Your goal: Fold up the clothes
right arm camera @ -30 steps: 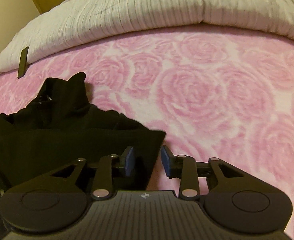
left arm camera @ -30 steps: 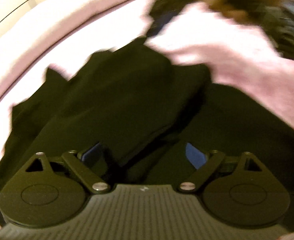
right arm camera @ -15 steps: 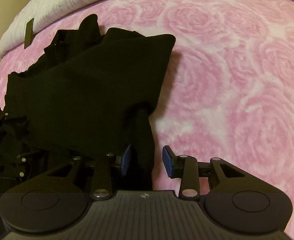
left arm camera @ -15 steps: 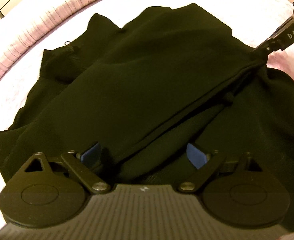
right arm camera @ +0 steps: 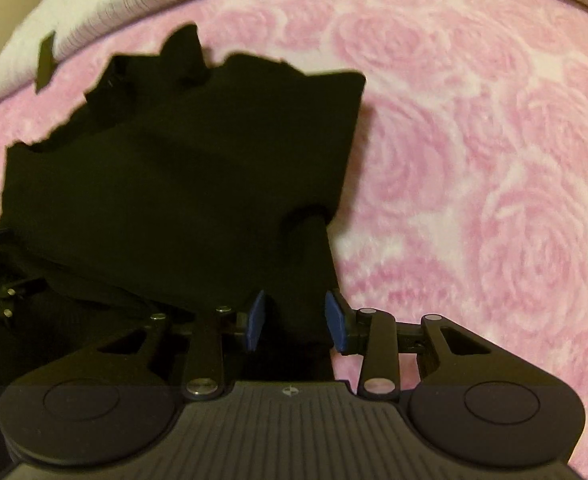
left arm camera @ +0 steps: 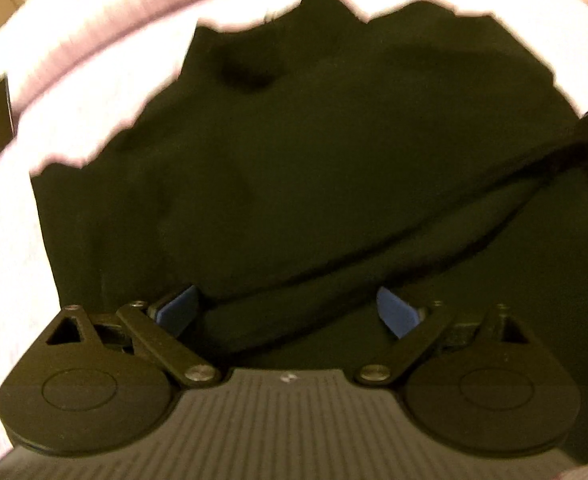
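Both of our hands have carried the black knit garment (right arm camera: 182, 184) across the pink rose-patterned bed blanket (right arm camera: 474, 152), so a folded panel now lies flat ahead of the fingers where a second ago it hung bunched. Our right gripper (right arm camera: 294, 320) holds a gathered edge of cloth between half-closed fingers. Our left gripper (left arm camera: 290, 312) has its fingers set wide with a ridge of fabric between them; we cannot tell whether they grip it. We judge this fold nearly laid, release next.
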`<control>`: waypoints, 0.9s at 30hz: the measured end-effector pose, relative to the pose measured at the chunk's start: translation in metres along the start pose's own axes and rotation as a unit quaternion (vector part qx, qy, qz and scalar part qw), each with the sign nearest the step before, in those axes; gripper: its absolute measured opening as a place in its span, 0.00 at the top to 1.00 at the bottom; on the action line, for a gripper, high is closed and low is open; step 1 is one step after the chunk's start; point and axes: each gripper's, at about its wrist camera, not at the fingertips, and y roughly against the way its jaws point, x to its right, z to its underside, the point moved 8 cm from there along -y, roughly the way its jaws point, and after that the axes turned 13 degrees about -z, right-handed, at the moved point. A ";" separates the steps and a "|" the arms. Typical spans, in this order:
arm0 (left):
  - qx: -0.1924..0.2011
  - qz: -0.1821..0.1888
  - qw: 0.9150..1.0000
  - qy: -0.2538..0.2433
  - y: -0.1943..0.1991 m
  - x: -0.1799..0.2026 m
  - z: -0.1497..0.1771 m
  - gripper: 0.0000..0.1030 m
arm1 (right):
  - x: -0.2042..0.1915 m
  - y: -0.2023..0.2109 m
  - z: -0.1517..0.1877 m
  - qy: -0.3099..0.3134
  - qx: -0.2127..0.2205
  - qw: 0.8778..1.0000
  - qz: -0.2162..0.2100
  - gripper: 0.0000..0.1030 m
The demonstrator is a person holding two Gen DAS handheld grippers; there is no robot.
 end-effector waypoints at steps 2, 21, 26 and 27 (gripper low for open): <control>-0.001 0.002 1.000 0.005 0.004 -0.006 0.007 0.09 | -0.006 0.002 0.004 0.019 -0.009 1.000 0.013 0.64; 0.025 -0.031 0.997 0.063 0.002 -0.057 -0.009 0.07 | -0.041 0.016 -0.008 0.031 0.019 0.999 0.010 0.63; -0.007 -0.034 0.999 0.043 -0.021 -0.048 0.007 0.07 | -0.027 -0.010 -0.001 -0.001 -0.012 1.000 -0.011 0.63; -0.008 -0.032 0.998 0.048 -0.020 -0.050 0.007 0.07 | -0.028 -0.009 -0.001 0.005 -0.013 1.000 -0.011 0.63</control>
